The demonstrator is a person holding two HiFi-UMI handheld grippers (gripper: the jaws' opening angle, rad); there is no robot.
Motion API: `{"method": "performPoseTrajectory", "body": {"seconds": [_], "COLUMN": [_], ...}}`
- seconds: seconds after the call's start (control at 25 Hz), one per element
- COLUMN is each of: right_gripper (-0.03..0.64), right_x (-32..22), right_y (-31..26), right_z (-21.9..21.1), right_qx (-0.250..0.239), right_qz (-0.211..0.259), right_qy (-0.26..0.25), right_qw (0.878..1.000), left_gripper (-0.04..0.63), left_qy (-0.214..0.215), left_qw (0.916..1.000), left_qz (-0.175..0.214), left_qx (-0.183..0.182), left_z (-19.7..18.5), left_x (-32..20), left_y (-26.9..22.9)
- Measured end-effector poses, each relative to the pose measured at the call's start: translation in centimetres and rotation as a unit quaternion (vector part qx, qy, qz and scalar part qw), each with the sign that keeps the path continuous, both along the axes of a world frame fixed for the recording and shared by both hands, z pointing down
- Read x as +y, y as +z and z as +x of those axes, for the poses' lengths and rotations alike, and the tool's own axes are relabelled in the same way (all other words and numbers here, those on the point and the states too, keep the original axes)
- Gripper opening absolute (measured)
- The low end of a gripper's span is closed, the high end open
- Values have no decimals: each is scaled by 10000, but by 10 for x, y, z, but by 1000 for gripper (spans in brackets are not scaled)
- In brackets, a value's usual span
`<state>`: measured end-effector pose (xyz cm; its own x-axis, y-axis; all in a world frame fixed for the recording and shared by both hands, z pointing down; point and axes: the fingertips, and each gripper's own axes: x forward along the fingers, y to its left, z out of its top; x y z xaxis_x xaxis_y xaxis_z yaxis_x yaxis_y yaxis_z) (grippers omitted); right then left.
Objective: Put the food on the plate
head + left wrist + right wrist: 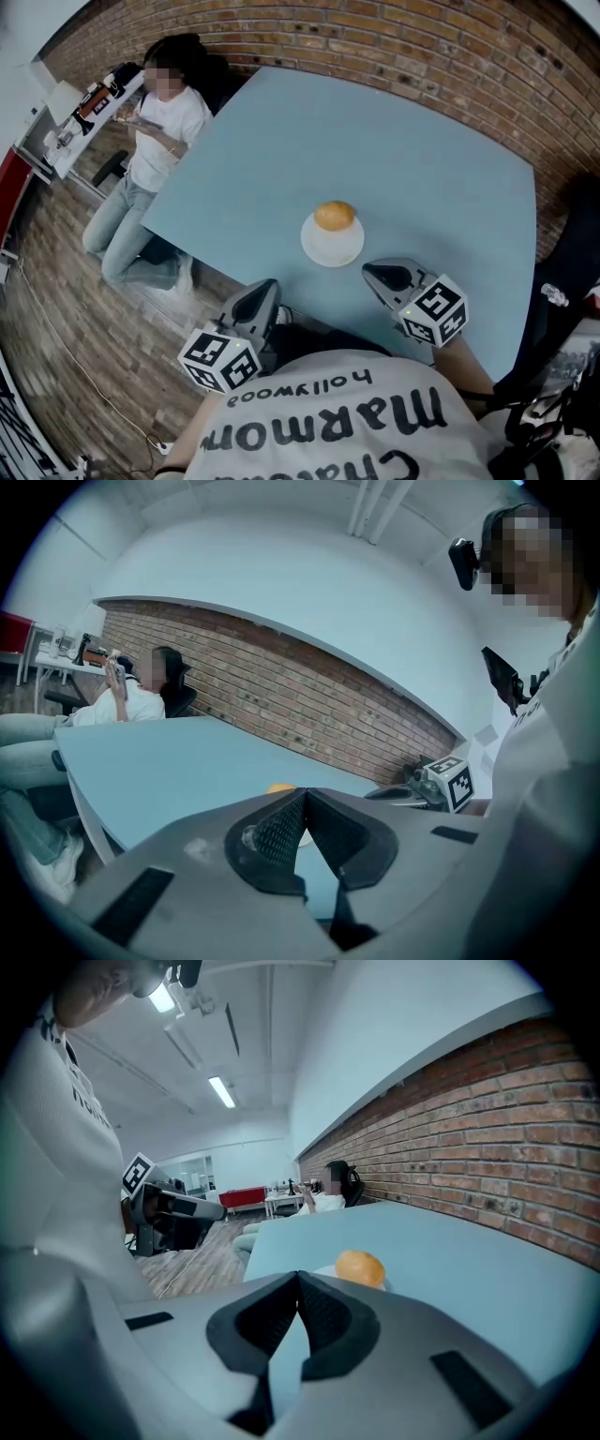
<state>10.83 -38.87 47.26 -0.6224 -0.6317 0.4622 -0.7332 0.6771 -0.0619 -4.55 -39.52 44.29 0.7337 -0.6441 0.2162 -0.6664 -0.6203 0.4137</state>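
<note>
An orange, round piece of food (335, 216) rests on the far side of a small white plate (332, 246) near the table's front edge. My left gripper (265, 287) hovers off the table's near edge, left of the plate, its jaws closed tip to tip with nothing between them. To the right of the plate, my right gripper (369, 270) is shut and empty over the table. In the right gripper view the food (360, 1267) sits just beyond the closed jaws (300, 1279). Only a sliver of the food (279, 787) shows above the left gripper (303, 794) in its own view.
The light blue table (375, 150) stands against a brick wall (422, 47). A person (159, 122) sits on a chair at the table's far left corner. A white desk (75, 122) with small items stands further left. A dark bag (562, 281) is at the right.
</note>
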Motion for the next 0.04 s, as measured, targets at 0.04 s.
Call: {"method": "performPoseTrajectory", "body": {"seconds": [0.04], "right_gripper": [9], "right_x": [0], "right_y": [0], "right_z": [0], "right_qx": [7], "right_qz": [0], "right_qy": [-9], "right_qw": [10000], "left_gripper": [6], "left_qy": [10], "left_qw": [10000], "left_qz": [-9], "left_qx": [6], "left_z": [1], "left_x": [0], "left_y": [0]}}
